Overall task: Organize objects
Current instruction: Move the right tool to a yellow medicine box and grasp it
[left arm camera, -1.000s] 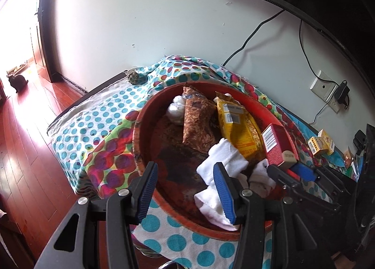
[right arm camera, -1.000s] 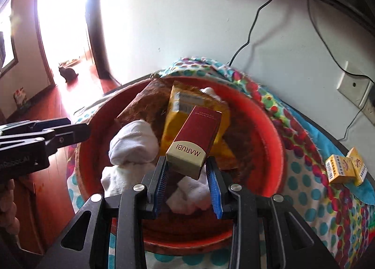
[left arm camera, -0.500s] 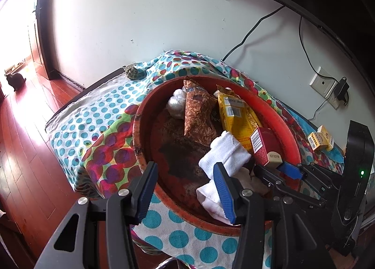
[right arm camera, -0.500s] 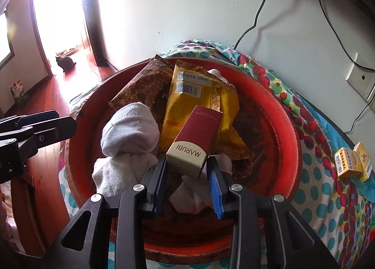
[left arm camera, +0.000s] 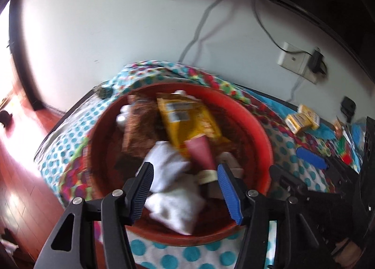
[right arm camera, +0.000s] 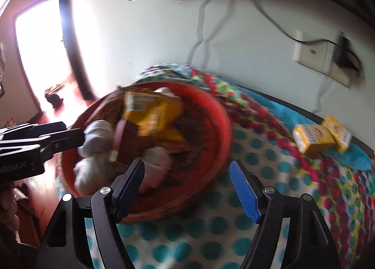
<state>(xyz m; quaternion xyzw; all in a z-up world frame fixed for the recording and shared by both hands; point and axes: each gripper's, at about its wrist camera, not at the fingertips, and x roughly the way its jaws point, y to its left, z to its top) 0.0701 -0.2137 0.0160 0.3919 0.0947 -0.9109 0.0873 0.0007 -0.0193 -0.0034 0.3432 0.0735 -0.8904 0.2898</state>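
Although the red box point(left arm camera: 201, 152) is already lying in the basin point(left arm camera: 262, 133) on the socks point(left arm camera: 168, 163), beside the yellow packet point(left arm camera: 187, 119), the sorting is judged unfinished. The right gripper point(right arm camera: 187, 189) has just been opening and its jaws are seen wide, with nothing between them, over the basin's rim and the dotted cloth point(right arm camera: 269, 152). The left gripper point(left arm camera: 185, 189) has likewise been opening; nothing is pressed by its pads. Two yellow boxes point(right arm camera: 321, 136) are left on the cloth, well apart from the basin.
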